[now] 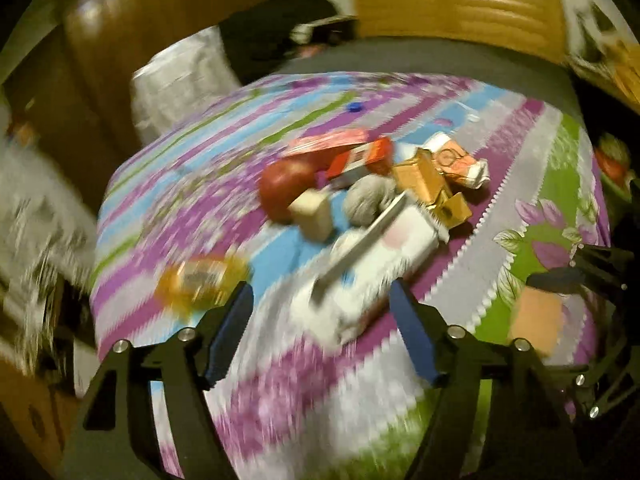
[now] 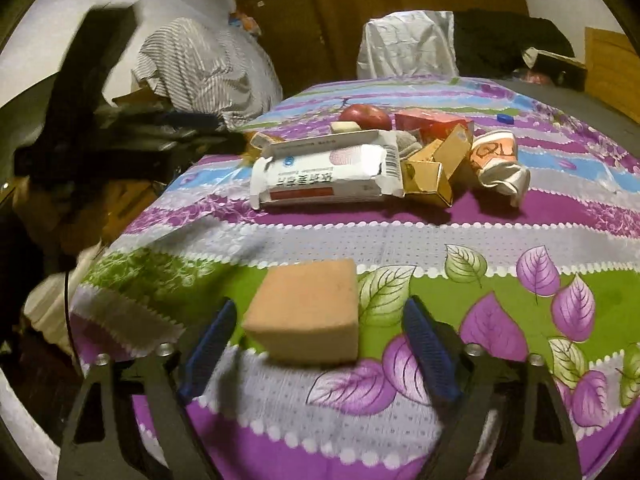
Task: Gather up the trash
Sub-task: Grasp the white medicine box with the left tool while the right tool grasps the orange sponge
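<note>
- Straddling the sponge (image 2: pixel 306 312) with my right jaws (image 2: pixel 316 354), released, pads clear of both its sides; it sits on the surface (image 2: pixel 500 288) near the front edge.
- My left jaws (image 1: pixel 320 332) hang released over the white box (image 1: pixel 372 264), gripping nothing.
- Beyond: gold carton (image 2: pixel 434 170), crushed cup (image 2: pixel 498 160), red box (image 2: pixel 432 122), apple (image 2: pixel 366 116).

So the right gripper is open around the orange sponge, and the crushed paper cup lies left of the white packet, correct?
Not quite. In the right wrist view the crushed paper cup lies right of the white packet, past the small cardboard boxes. The right gripper is indeed open around the orange sponge.
</note>
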A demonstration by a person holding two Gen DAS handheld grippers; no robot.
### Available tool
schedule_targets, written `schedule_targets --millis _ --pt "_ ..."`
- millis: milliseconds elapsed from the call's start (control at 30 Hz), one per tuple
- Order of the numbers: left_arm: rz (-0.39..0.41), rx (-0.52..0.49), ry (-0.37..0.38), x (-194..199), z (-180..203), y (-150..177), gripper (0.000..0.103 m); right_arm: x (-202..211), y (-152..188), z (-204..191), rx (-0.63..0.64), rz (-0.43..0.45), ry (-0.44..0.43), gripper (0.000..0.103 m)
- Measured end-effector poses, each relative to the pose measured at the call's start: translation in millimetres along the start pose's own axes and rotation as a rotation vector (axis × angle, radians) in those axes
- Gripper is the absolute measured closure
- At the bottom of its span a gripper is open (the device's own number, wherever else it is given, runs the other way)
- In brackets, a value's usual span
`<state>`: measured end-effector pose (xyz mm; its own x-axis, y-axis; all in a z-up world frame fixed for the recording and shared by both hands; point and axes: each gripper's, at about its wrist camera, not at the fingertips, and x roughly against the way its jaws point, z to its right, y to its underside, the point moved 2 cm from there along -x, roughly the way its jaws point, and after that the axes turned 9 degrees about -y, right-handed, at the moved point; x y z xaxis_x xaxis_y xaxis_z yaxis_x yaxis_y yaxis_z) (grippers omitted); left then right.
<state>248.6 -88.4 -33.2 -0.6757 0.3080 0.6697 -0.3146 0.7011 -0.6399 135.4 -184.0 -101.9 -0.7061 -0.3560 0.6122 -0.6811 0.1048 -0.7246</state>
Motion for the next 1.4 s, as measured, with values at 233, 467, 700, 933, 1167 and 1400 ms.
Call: schedule_targets --millis 233,467,700,933,1167,1400 --pt "-0.129 -0.269 0.096 -63.8 42.8 -3.0 0.042 7.9 -5.5 17.9 -0.062 0.004 -0.094 0.056" --pt "-0.136 0.01 0.23 -5.6 10.6 27.8 0.055 30.3 -7.4 25.6 -0.091 0.018 -0.153 0.057" --pt "-0.146 0.323 0.246 77.6 -3.9 90.6 0.058 68.6 -21.7 38.4 -0.049 0.031 -0.117 0.057" --pt "-0.212 0.565 0.158 81.2 -11.5 153.8 0.053 50.4 -31.2 55.4 0.032 -0.072 0.03 0.055" --pt "-0.176 0.528 0.072 84.6 -21.3 156.2 0.024 43.5 -10.3 60.1 0.048 -0.057 0.034 0.022" --pt "-0.165 0.3 0.005 88.4 -1.3 145.4 0.02 69.5 -1.5 61.4 0.041 0.029 0.023 0.017"
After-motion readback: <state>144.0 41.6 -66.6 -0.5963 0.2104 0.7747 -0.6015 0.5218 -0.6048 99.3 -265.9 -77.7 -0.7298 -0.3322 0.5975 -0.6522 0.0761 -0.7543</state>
